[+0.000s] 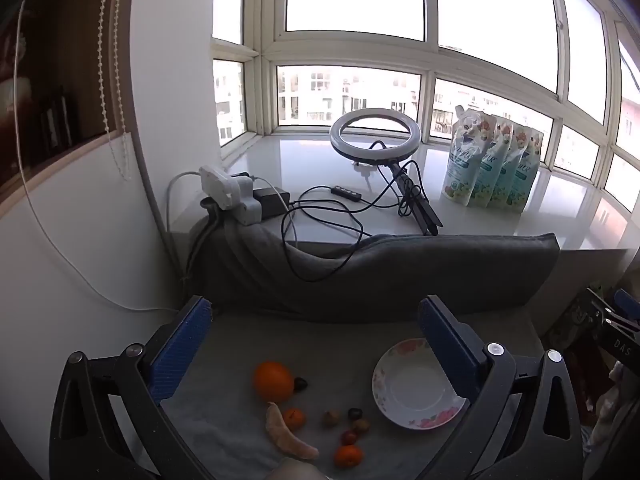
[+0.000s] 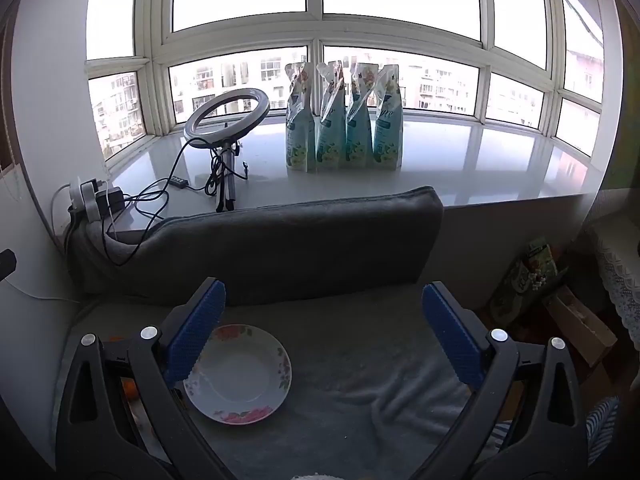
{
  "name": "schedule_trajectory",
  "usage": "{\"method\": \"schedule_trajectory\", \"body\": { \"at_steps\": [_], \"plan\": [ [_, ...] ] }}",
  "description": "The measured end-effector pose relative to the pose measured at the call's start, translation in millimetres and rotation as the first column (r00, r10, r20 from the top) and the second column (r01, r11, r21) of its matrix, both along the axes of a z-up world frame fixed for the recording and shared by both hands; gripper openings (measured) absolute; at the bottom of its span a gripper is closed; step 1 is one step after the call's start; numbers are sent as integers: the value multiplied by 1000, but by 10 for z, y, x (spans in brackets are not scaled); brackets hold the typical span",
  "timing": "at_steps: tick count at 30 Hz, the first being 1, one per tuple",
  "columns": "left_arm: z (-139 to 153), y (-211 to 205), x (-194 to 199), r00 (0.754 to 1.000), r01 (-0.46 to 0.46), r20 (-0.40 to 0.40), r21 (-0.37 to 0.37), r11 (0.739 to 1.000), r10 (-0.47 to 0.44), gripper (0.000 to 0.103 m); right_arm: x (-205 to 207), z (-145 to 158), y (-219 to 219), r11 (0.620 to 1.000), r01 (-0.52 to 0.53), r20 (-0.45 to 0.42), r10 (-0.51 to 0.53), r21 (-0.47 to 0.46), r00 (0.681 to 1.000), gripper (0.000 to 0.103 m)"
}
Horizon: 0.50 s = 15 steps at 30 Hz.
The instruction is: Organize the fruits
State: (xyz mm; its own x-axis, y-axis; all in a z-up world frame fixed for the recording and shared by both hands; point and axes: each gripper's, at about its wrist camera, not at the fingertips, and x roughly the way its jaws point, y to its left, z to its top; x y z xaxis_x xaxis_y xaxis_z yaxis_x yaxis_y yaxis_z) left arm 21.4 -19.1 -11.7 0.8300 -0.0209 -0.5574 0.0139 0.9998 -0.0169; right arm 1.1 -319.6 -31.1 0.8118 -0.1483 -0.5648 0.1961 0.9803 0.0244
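Fruit scattered on a grey blanket [image 1: 224,432] across a seat, seen from the left wrist view: large orange [image 1: 273,381] at the back, a dark small fruit [image 1: 300,383] touching its right side; peeled citrus segment [image 1: 286,436] lying curved in front, a small mandarin [image 1: 294,418] pressed against it; second mandarin [image 1: 348,456] nearer the camera; cluster of small brownish and dark red fruits [image 1: 352,424] between the mandarins and a floral-rimmed plate [image 1: 416,420]. Plate bare, just right of the cluster, partly covered by the left gripper's right finger.

Behind the seat, a grey cushion [image 2: 280,240] upright against a white windowsill [image 2: 480,160]. On the sill: ring light [image 1: 375,132] on a folded stand, black cables trailing over the cushion, white power strip [image 1: 230,194] with plugs at the left end, four teal refill pouches [image 2: 344,120] standing side by side, touching. Bead cord [image 1: 105,60] hanging down the left wall. Cluttered boxes [image 2: 560,300] low at the right of the right wrist view.

Left gripper [image 1: 316,344] hovering above the fruit, blue pads [image 1: 180,356] spread wide, holding nothing, touching nothing. Right gripper [image 2: 324,332] likewise wide apart and bare, over the blanket; its left finger overlapping the plate's rim in view, contact impossible to tell. Sliver of orange visible at the far left behind that finger
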Motion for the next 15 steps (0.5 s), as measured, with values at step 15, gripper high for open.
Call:
{"method": "schedule_trajectory", "body": {
  "at_steps": [15],
  "plan": [
    [-14,2,22,1000,-6,-4,1,1000,6,102,24,3,5,1000,-3,-4,3,23,1000,101]
  ]
}}
